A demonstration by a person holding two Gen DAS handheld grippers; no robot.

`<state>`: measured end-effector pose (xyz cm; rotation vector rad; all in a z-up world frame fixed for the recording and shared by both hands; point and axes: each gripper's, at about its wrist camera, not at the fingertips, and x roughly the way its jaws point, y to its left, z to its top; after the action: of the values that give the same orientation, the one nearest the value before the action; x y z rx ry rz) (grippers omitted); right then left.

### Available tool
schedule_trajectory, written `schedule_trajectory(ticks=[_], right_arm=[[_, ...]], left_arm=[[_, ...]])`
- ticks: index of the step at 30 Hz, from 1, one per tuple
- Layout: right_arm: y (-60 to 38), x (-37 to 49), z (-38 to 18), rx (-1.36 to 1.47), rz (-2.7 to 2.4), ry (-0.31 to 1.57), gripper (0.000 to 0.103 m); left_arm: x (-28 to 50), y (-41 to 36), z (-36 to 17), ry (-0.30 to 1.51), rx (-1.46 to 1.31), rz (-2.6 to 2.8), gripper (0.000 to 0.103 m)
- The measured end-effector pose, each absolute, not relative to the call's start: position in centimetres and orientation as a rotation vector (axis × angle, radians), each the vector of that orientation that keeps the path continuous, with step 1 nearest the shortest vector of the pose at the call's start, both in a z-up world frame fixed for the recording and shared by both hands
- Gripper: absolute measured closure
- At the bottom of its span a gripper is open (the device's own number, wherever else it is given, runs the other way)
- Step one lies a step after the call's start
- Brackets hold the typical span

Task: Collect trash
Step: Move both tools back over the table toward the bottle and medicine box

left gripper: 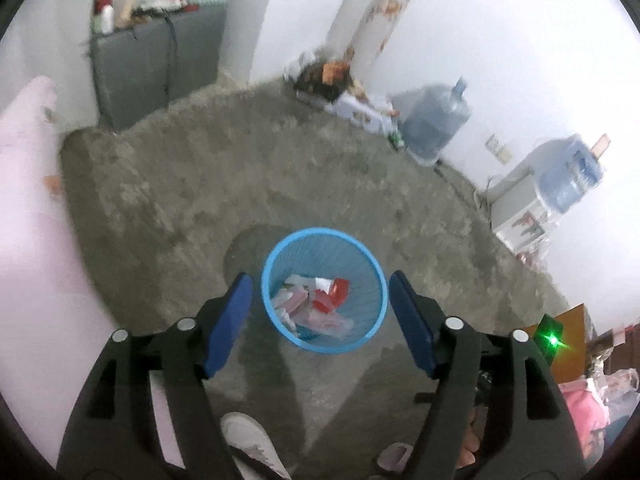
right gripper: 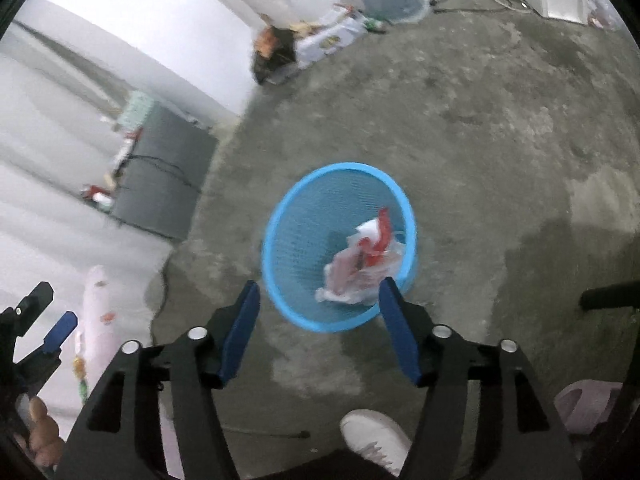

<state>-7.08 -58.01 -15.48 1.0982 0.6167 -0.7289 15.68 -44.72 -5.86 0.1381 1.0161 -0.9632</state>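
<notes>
Bin: the blue mesh wastebasket (left gripper: 324, 290) stands upright on the grey concrete floor (left gripper: 280, 184), lower centre of the left wrist view and centre of the right wrist view; it sits in open floor, so both tools can reach over its mouth from above
Trash: a heap of white, pink and red wrappers (left gripper: 316, 304) lies at the bottom of the bin; in the right wrist view the same heap (right gripper: 364, 264) is bunched against the lower right wall, a red strip standing up from it
Why there: the wrappers rest inside the basket because that is where collected rubbish belongs; no loose piece is clear on the floor close around it, though blur hides detail
Left gripper (left gripper: 320, 320): released, blue pads spread to either side of the bin's rim, nothing between them
Right gripper (right gripper: 318, 328): released as well, pads wide apart with the near rim of the bin showing in the gap, nothing held
Pose: both tools tilt steeply down toward the bin from above and behind it; the left tool's blue pad shows at the lower left edge of the right wrist view, with fingers (right gripper: 40, 432) wrapped on its handle
Person: a white shoe (right gripper: 376, 440) stands on the floor just short of the bin
Stage: judged as a drop just made, both claws empty over the bin
</notes>
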Motion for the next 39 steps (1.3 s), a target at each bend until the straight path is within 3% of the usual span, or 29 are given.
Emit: schedule_trajectory(ticks=[2,19,30,39], right_arm=[[-56.4,-7.3,-13.7,1.068,-0.687,0.604,0.032],[-42.5,-0.3,0.2,0.726,-0.212,0.609,0.028],[-27.4,10.0,4.0,0.495,0.259,0.751,0.027],[-11.3,16.9,2.9,0.216,0.530,0.955,0.027]], left_arm=[[14.7,-41.7,-3.9,0.982,0.134,-0.948,0.031],[9.2,-9.1,9.3,0.668,-0.031,-0.674,0.018],[8.6,10.9,6.5,0.669,-0.279,-0.174,0.017],[7.8,16.7,2.8,0.731,-0.303,-0.065,0.017]])
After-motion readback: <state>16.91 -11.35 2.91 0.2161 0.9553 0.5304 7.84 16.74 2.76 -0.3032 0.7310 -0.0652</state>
